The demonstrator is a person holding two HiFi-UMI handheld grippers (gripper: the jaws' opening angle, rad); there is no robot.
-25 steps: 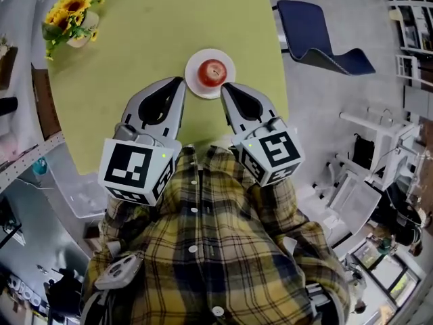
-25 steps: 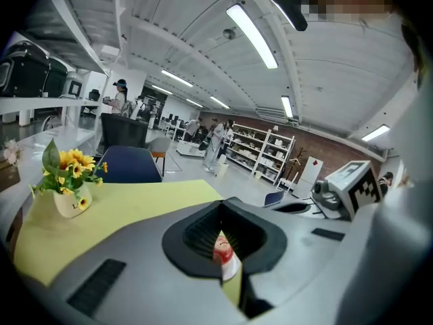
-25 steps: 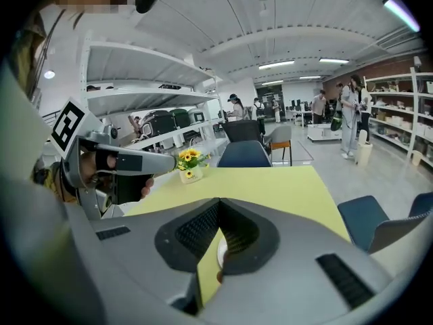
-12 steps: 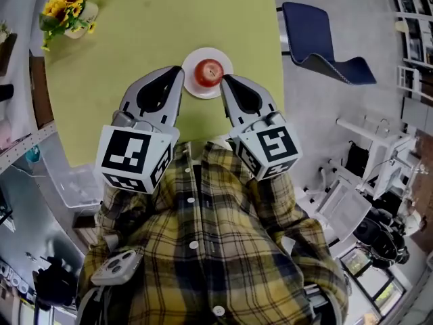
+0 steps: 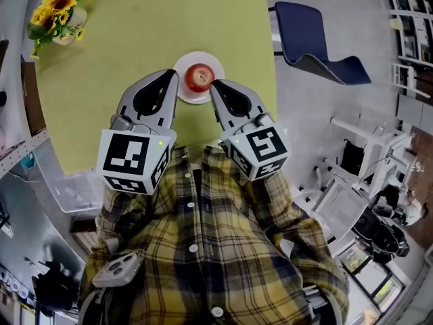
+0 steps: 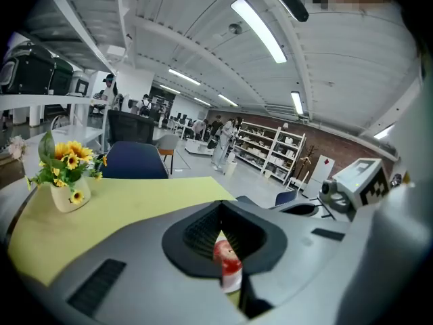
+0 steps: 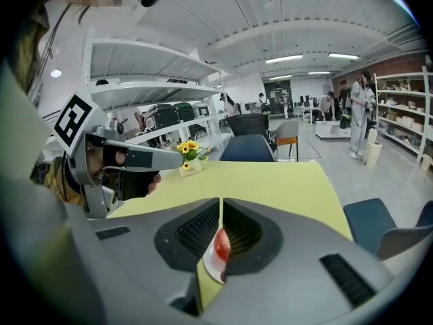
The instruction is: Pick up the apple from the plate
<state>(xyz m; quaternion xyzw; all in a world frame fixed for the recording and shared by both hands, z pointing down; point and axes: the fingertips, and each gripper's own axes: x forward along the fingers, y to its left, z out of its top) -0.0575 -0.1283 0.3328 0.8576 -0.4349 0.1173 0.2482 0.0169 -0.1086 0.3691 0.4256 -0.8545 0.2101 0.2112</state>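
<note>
A red apple [image 5: 198, 78] sits on a small white plate [image 5: 215, 63] near the front edge of the yellow-green table [image 5: 135, 32]. My left gripper [image 5: 174, 74] is shut and empty, its tip at the plate's left rim. On the other side, my right gripper [image 5: 212, 87] is shut and empty too, with its tip over the plate's near right rim beside the apple. In the left gripper view the apple [image 6: 226, 257] shows through the hollow behind the closed tips [image 6: 220, 203]. The right gripper view shows the apple [image 7: 220, 248] the same way, below its tips [image 7: 220, 200].
A vase of sunflowers [image 5: 57, 12] stands at the table's far left corner. A blue chair [image 5: 314, 42] is on the floor right of the table. A clear plastic bin [image 5: 74, 188] sits below the table's near left edge. Shelves and people fill the room beyond.
Both grippers have moved forward and a little down toward the plate; their tips now flank the apple more closely. Both jaws stay shut.
</note>
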